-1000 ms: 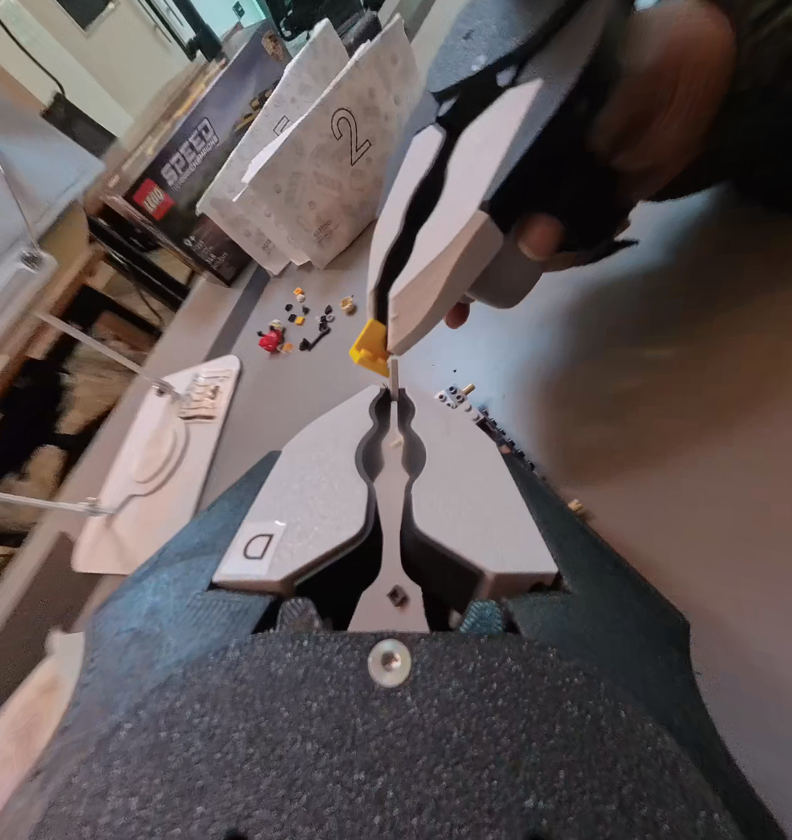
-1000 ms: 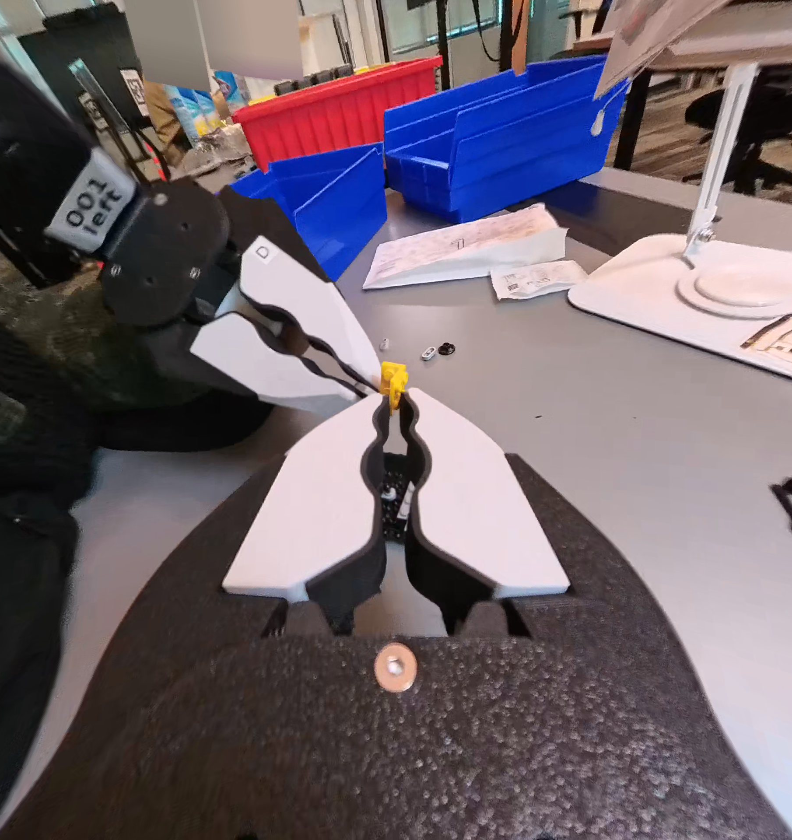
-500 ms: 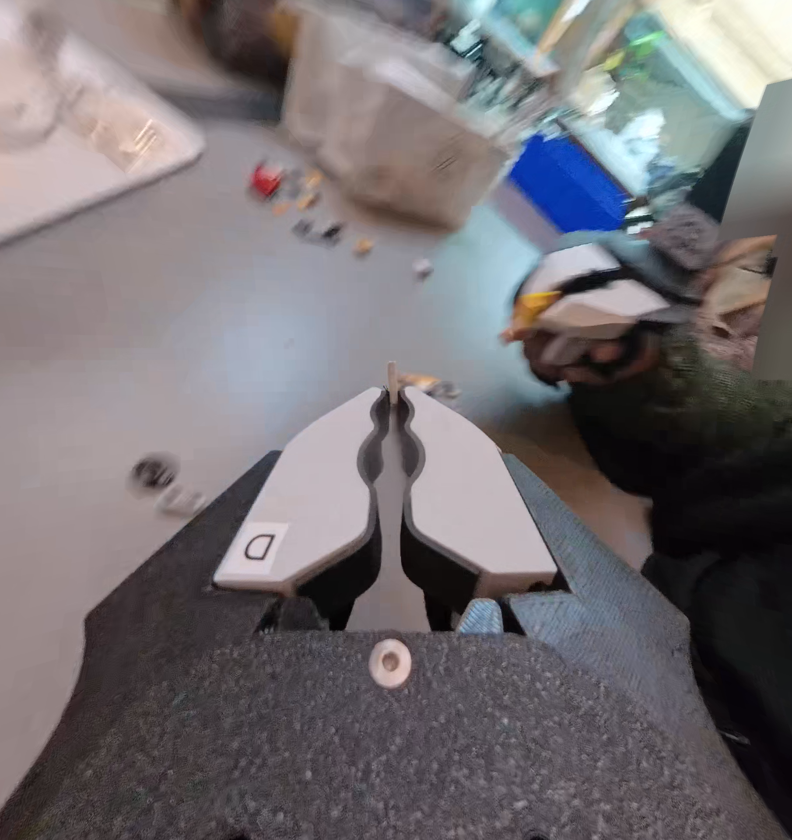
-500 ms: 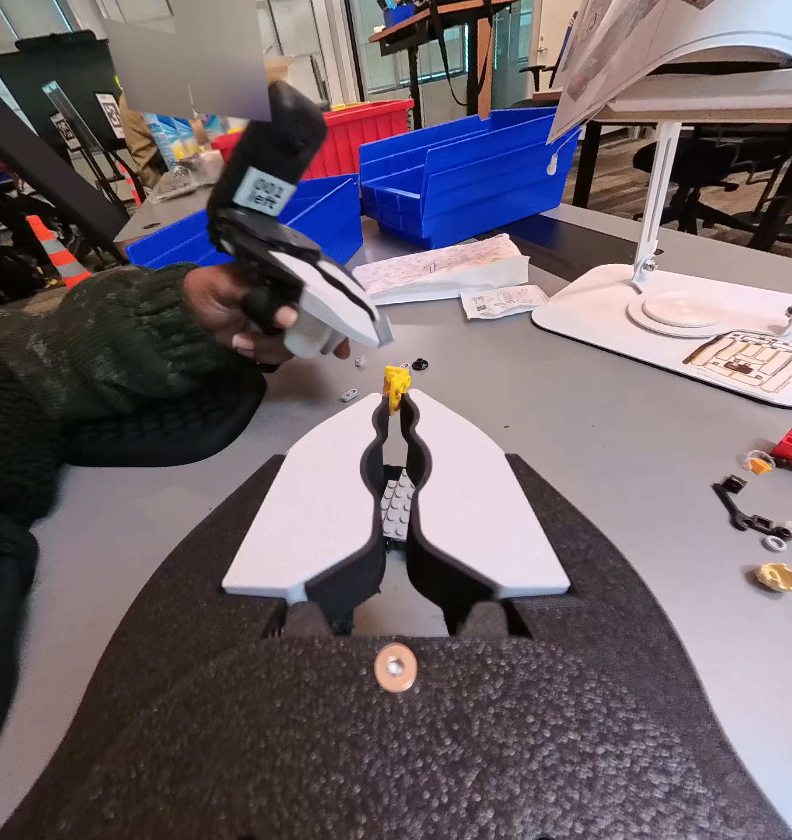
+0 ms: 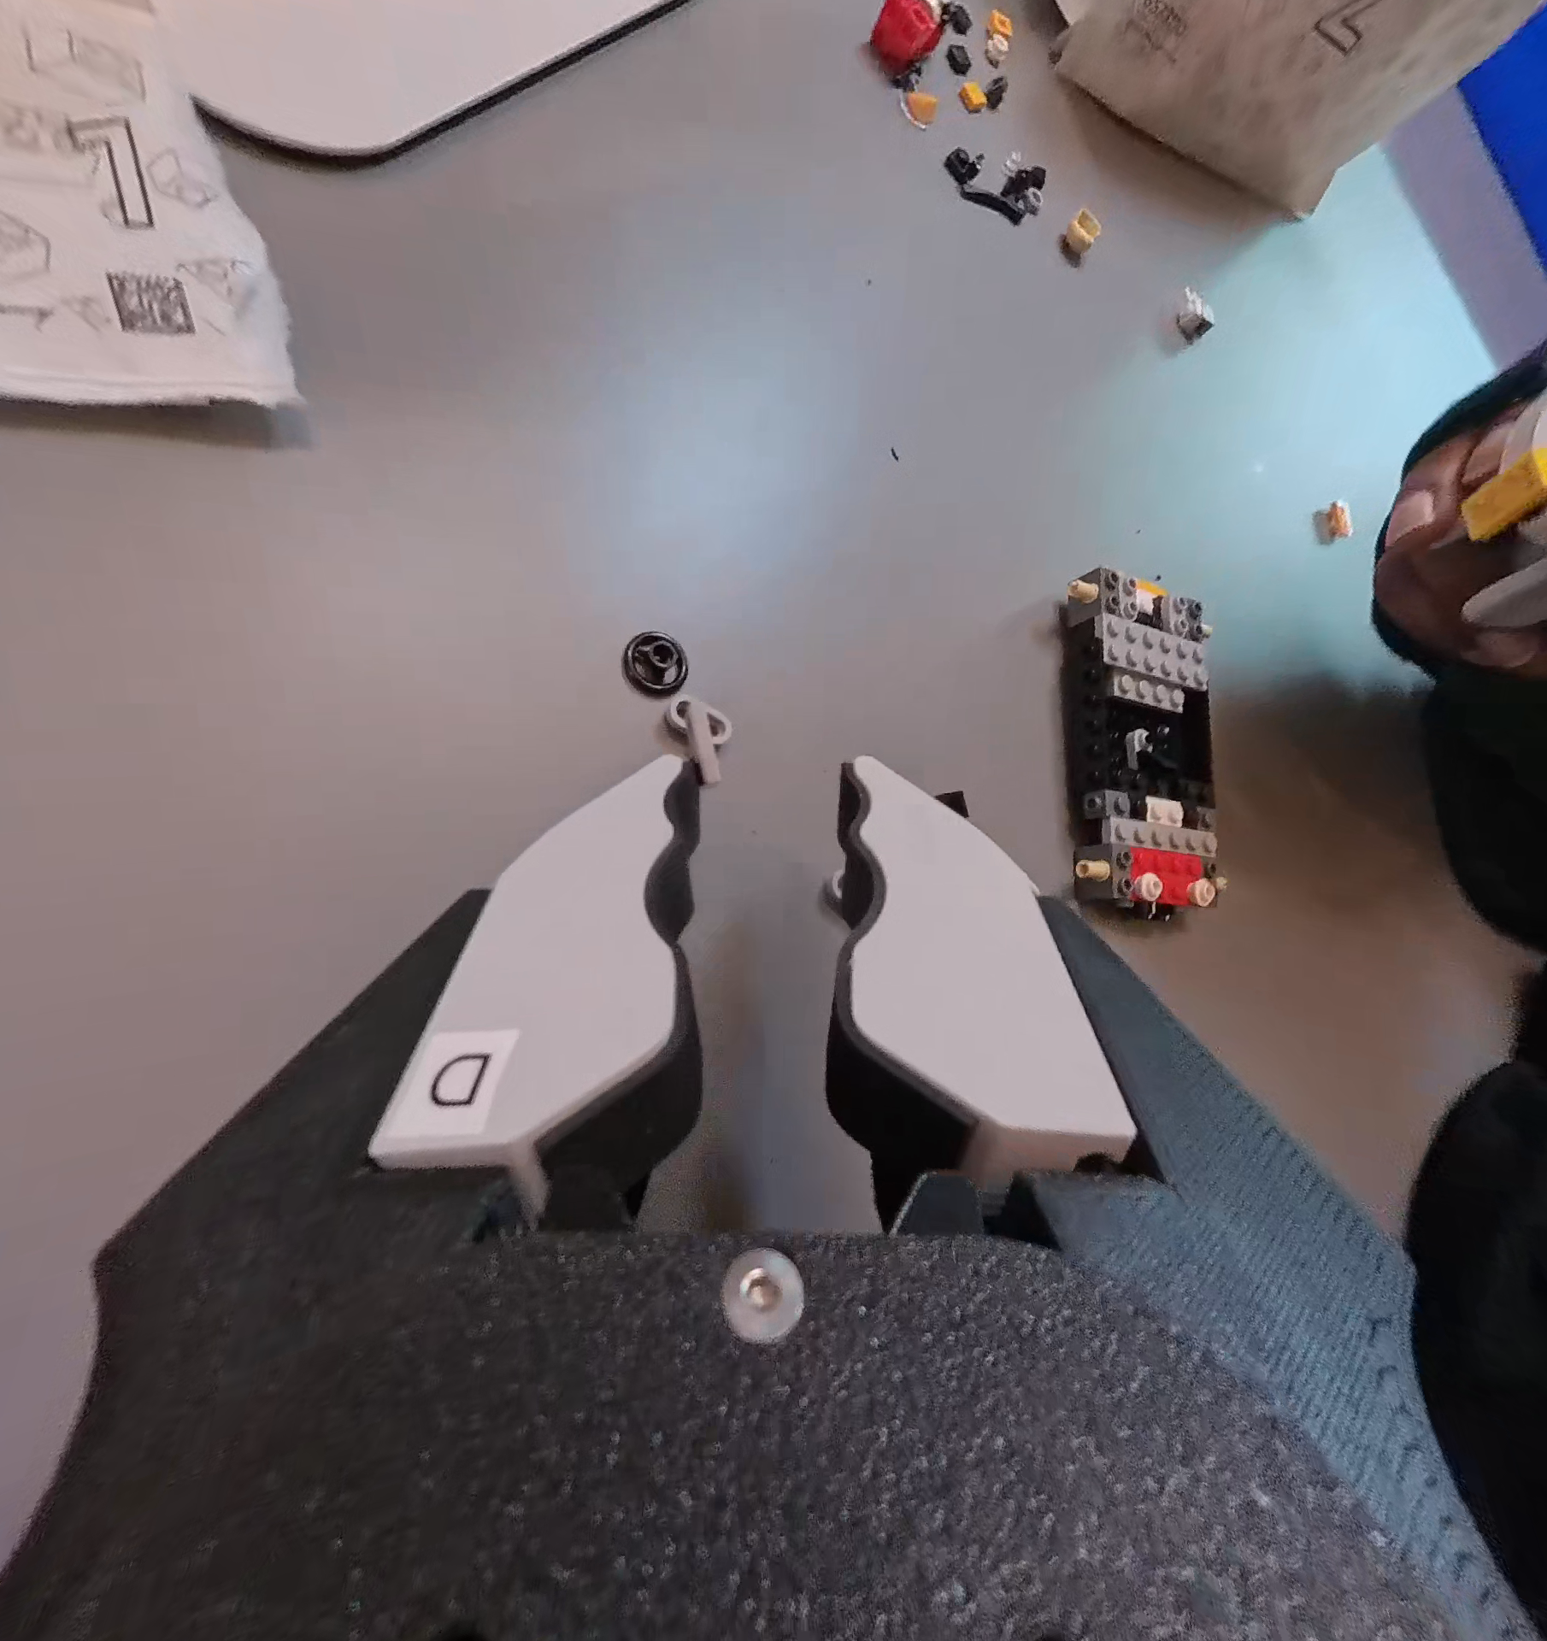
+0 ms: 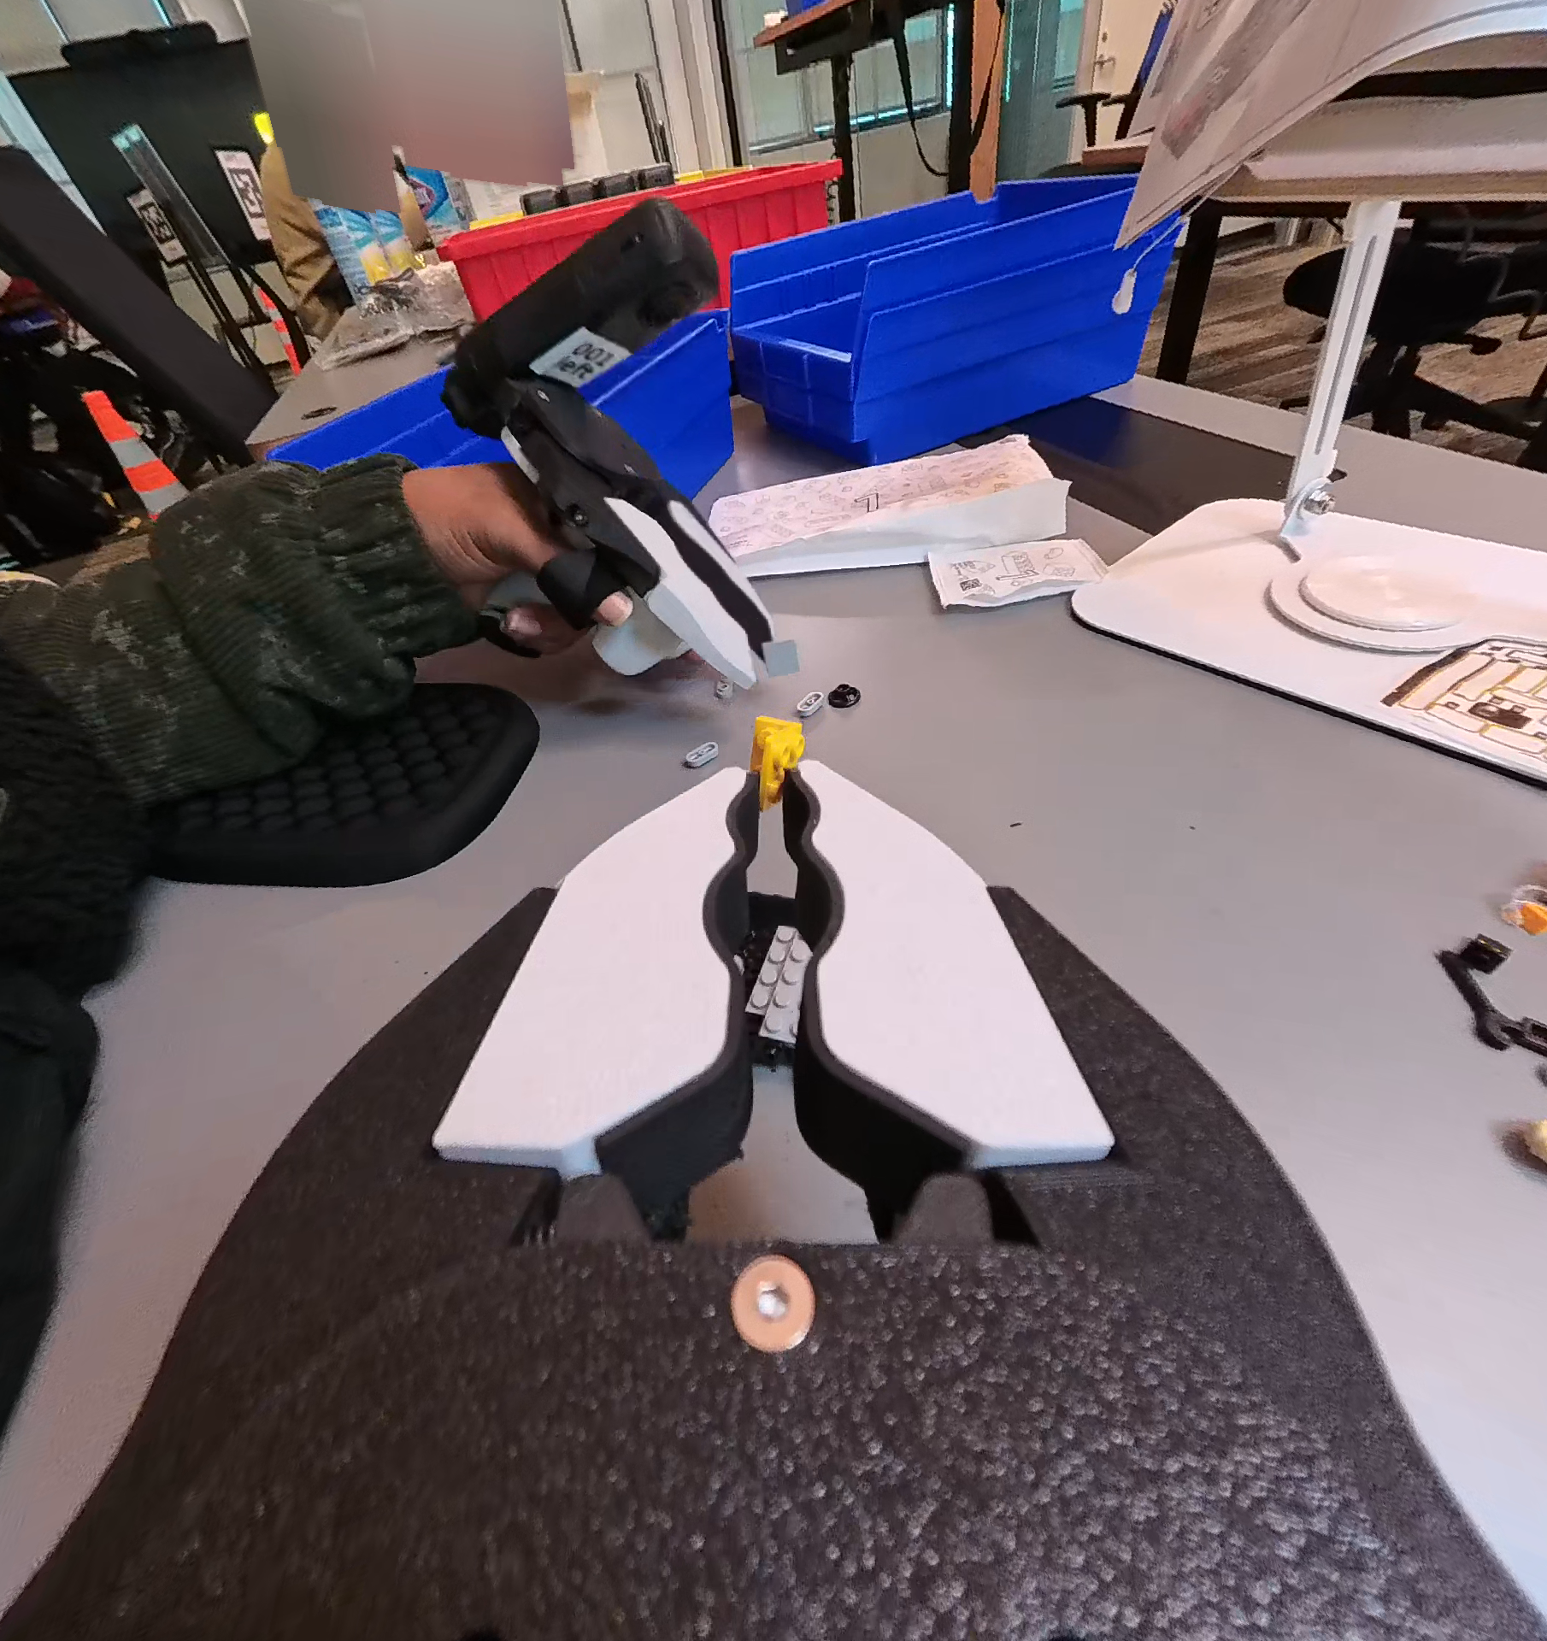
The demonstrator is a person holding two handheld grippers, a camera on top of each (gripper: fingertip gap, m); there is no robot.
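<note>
Grey desk under both of my grippers, small brick parts all over it. Going left to right from my left wrist cam: a torn printed paper bag lies at the far left, then there's a little black round piece with a grey oval link touching it. Just this side of those is my left gripper, jaws apart and nothing pinched between them. A thin grey tile sits right against the tip of its left finger only, and I can't tell if it's stuck there or loose. Further right is the half-built brick chassis, flat on the desk, black and grey with a red plate at the near end. At the far right my right gripper is clamped on a small yellow bracket piece, held off the desk with both pads pressing its flat faces and the top poking out past the tips. I'd guess it's light, rigid, slick plastic, so it could twist or pop out if squeezed on a corner. Flat faces, low down, seem the safest place to hold it.
</note>
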